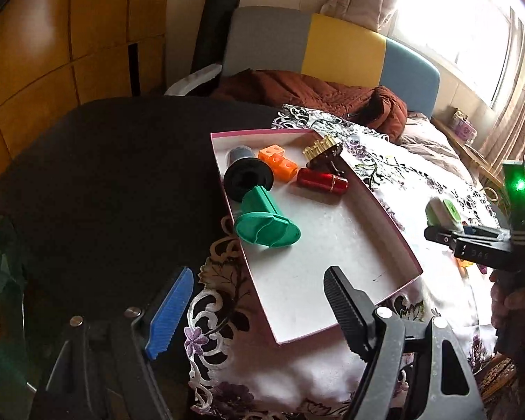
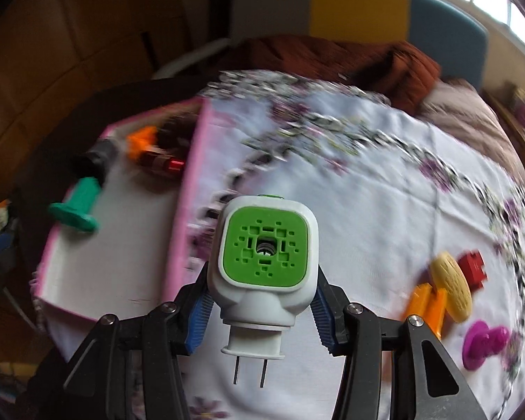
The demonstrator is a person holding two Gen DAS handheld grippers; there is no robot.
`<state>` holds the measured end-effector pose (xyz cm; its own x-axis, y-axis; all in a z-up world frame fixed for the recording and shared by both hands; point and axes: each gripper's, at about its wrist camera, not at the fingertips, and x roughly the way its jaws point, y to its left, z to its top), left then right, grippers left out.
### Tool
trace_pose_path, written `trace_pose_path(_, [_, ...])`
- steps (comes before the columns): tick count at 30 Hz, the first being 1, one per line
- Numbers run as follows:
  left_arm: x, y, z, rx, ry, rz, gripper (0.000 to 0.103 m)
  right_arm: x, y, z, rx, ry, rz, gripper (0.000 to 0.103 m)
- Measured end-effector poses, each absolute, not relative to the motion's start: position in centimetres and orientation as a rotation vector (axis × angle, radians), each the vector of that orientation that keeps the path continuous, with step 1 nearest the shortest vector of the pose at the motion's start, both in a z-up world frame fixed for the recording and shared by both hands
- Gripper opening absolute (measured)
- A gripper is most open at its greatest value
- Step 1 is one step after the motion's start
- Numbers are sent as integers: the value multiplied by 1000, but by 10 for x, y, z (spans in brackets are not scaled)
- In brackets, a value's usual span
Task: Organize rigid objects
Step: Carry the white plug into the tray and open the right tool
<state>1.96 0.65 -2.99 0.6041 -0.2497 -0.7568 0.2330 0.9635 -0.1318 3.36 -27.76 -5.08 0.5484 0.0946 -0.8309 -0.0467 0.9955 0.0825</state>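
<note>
We hold the white plug-in unit with green square face (image 2: pixel 264 255) clamped in the right gripper (image 2: pixel 260 309), above the floral cloth, right of the pink-rimmed shallow box (image 1: pixel 385 210). Left gripper (image 1: pixel 255 309) jaws apart, empty. Carry it level, release low over bare floor (prongs near side).

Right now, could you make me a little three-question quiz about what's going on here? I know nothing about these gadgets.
1. True or false: the right gripper is clamped on a white plug-in device with a green face.
2. Which item lies inside the pink-edged box? A) yellow disc B) red cylinder C) magenta piece
3. Fill in: the left gripper holds ____.

Key
1. True; its blue pads press the device's sides.
2. B, the red cylinder; the yellow disc and magenta piece lie on the floral cloth.
3. Nothing; its jaws stand open over the box's near corner.
</note>
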Motion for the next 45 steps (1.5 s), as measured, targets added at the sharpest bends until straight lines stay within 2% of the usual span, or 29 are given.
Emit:
trace_pose_path(9, [19,7,-33,-28,887,-281,79,43,-218,-38,-41,987,213,51])
trace_pose_path(28, [23,9,-38,-40,906,-278,75,96,-179,-62,-187,1070,238,51])
trace_pose_path(37, [27,12,-41,-50,918,-271,75,114,-159,-62,-273,1049,273,50])
trace_pose_path(39, [28,13,-41,-56,917,-268,75,110,-152,-65,-305,1053,287,47])
trace_pose_path(41, [28,13,-42,-59,918,-269,75,111,-151,-73,-324,1071,270,37])
trace_pose_path(43, [28,11,-43,-55,924,-274,75,116,-153,-81,-337,1098,229,37])
trace_pose_path(45, [28,11,-44,-56,927,-278,75,119,-158,-85,-333,1097,208,33])
